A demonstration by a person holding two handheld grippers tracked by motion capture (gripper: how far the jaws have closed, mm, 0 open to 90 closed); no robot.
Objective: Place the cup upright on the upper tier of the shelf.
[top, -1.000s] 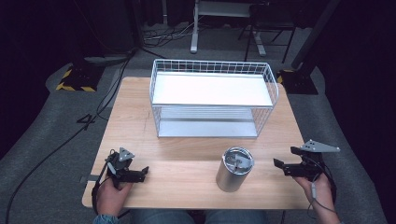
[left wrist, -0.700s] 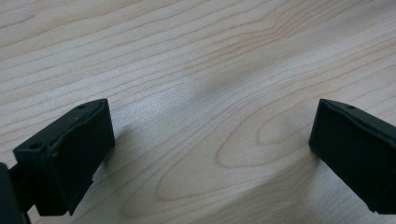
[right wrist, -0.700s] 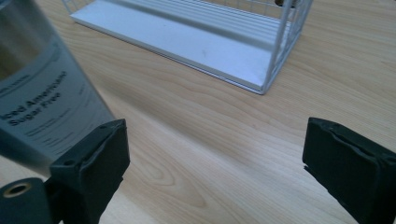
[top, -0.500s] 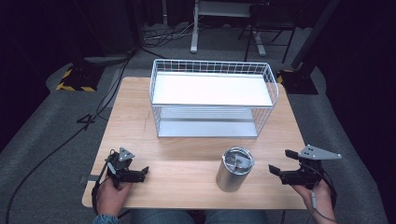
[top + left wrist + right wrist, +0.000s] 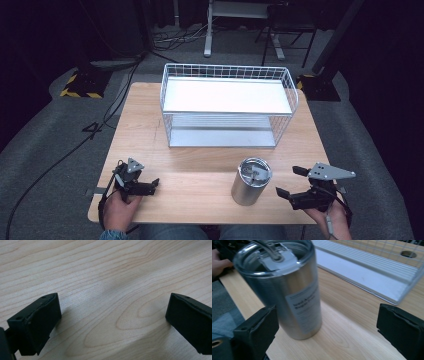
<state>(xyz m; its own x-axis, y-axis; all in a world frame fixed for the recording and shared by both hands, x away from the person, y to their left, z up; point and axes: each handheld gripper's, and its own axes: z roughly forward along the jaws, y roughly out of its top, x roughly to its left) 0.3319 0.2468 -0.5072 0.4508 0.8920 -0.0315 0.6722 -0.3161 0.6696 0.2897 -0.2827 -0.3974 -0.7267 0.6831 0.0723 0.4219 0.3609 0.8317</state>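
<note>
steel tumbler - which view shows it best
The right gripper view: the steel tumbler stands close up, upright on the table, with its clear lid and printed label showing, just ahead of the open right gripper. The high view gives it small, near the wire basket. The left gripper view looks at bare wood.

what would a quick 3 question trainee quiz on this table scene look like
1. True or false: the right tongs are already shut on the steel tumbler.
2. Which is nearer the tumbler: A the left tongs, B the right tongs?
3. What stands at the far side of the table, behind the tumbler?

Key:
1. False; the jaws stand open, apart from the tumbler.
2. B.
3. A white wire basket with a white shelf.
</note>
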